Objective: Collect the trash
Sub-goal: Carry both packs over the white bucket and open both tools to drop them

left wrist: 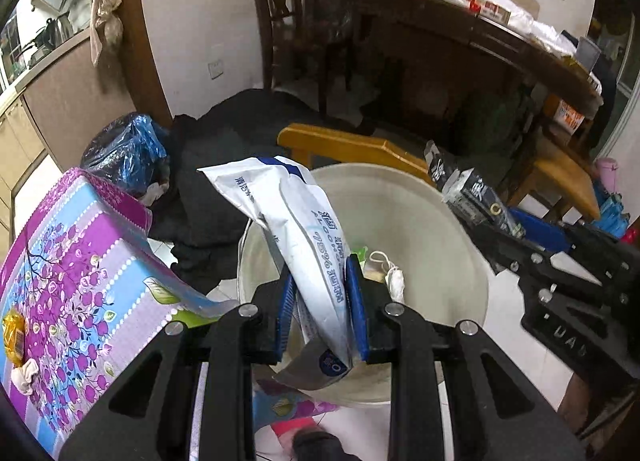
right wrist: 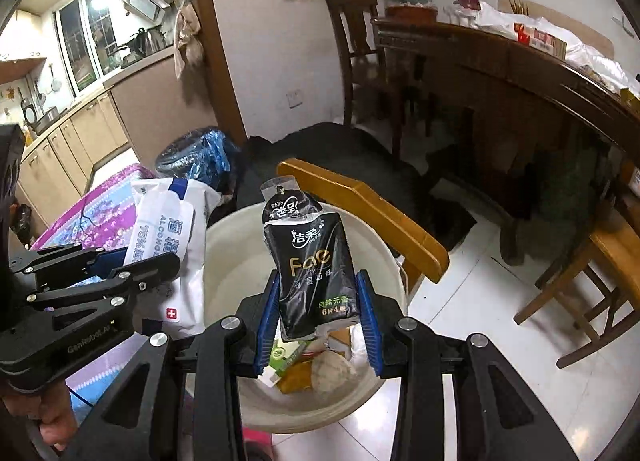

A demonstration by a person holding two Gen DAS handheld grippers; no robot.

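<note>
Item: my left gripper (left wrist: 320, 297) pinches the white crinkled wipes packet (left wrist: 304, 229), my right gripper (right wrist: 318, 313) the black tissue sachet (right wrist: 310, 257); both seemingly above the cream plastic bin (right wrist: 240, 245), long axes pointing away.

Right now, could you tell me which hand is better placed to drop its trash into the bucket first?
Probably the right. Its claw holds the black wrapper directly above the bucket, over the trash inside. The left claw holds the white packet nearer the rim.
</note>
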